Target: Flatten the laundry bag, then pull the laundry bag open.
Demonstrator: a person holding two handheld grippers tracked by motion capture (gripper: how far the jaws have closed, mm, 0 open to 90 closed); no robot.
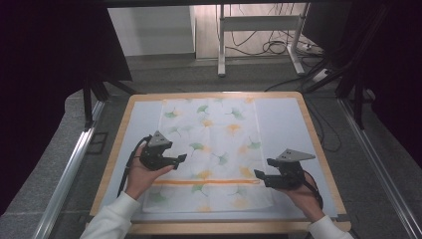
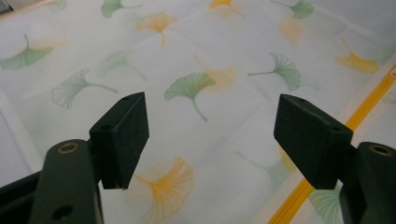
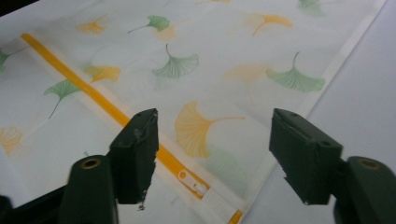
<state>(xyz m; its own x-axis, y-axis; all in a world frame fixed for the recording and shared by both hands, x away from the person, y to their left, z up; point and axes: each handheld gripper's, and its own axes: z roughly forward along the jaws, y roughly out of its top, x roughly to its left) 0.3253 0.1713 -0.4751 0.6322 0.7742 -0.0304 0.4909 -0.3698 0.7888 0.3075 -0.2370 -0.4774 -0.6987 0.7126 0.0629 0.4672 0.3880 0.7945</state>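
The left hand (image 1: 141, 175) comes in from the lower left of the frame and holds the left gripper (image 1: 180, 159). Its two black fingers (image 2: 122, 137) are wide apart. The right hand (image 1: 302, 195) comes in from the lower right with the right gripper (image 1: 263, 168). Its fingers (image 3: 306, 154) are wide apart too, holding nothing.

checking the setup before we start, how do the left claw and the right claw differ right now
The left claw hovers over the left part of the ginkgo-print mesh bag, while the right claw sits at its right edge. The left claw is farther up the table; the right claw is nearer the person, by the orange zipper. The right claw's view shows the white zipper pull. Both are open and hold nothing.
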